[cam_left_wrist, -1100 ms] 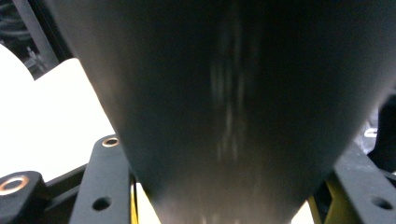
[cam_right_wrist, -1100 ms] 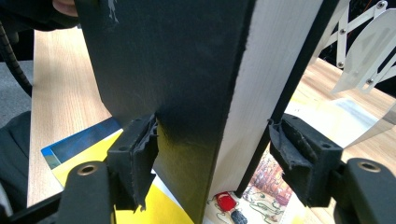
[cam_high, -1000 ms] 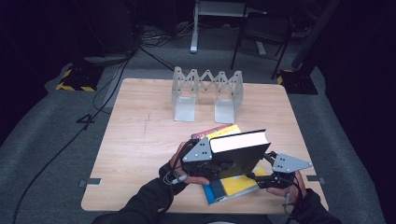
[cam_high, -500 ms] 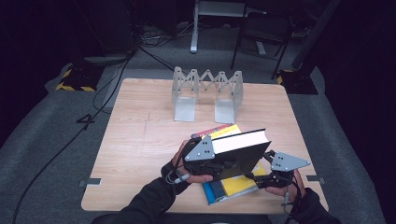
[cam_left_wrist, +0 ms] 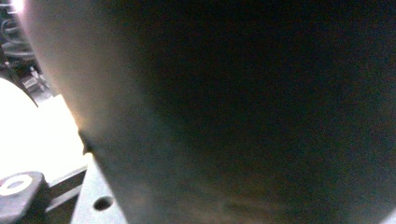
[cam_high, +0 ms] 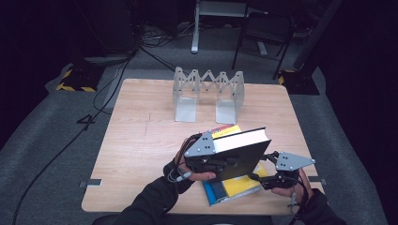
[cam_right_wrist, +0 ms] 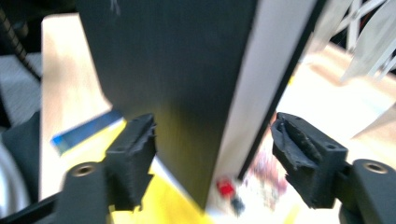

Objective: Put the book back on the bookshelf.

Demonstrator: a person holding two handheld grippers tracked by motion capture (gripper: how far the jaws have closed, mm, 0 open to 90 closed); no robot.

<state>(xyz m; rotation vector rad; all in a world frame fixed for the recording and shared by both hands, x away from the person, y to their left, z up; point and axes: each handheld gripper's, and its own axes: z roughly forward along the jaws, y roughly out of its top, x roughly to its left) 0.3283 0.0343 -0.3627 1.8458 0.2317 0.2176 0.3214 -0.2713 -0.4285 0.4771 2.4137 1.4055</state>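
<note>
High view: the wooden bench [cam_high: 141,140] carries a grey zigzag book rack [cam_high: 209,91] at its far edge and, near the person, a yellow book [cam_high: 234,185] lying flat. Above that, a black book [cam_high: 239,154] is held tilted on edge, page block up. The left gripper [cam_high: 206,157] is at its spine end; whether it is clamped I cannot tell, since its own camera is blocked by the dark cover. The right gripper [cam_right_wrist: 212,154] stands wide open, jaws straddling the book's lower corner without touching. I'd close that one squarely across covers before carrying the book toward the rack.
</note>
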